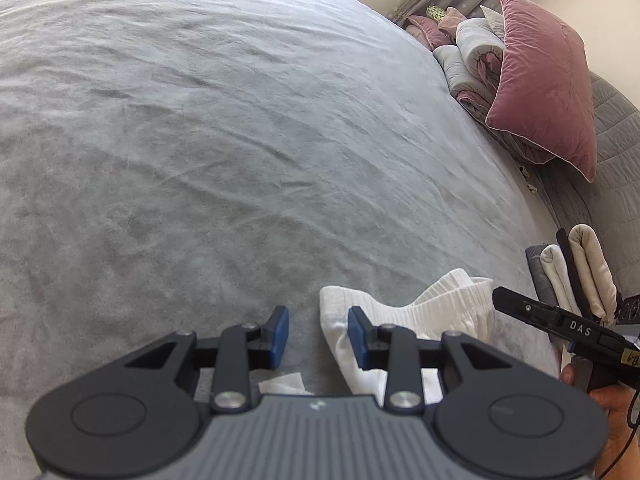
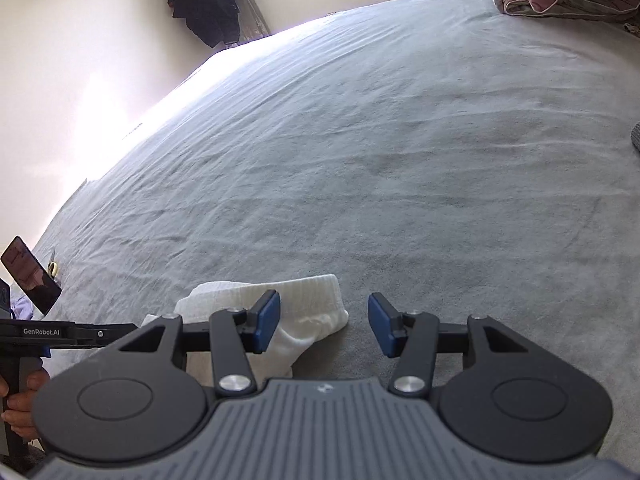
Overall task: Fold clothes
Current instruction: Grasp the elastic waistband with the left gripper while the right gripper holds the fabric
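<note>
Between the two pairs of half-open, empty fingers [image 1: 318, 334] [image 2: 324, 328], a white sock [image 1: 404, 320] lies on the bed [image 1: 220, 140]; light, limp and easily bunched, it is best pinched at the ribbed cuff.

One white sock [image 1: 404, 316] on grey bed [image 1: 200, 140]; four folded pairs [image 1: 572, 276] stacked alongside; one pink pillow [image 1: 544, 80]; two grippers.

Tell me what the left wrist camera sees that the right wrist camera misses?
Only the left view shows the row of folded socks at the bed's edge. Only the right view shows the dark clothes hanging by the wall and a phone. Both show the white sock on the grey bedspread, and the pink pillow.
</note>
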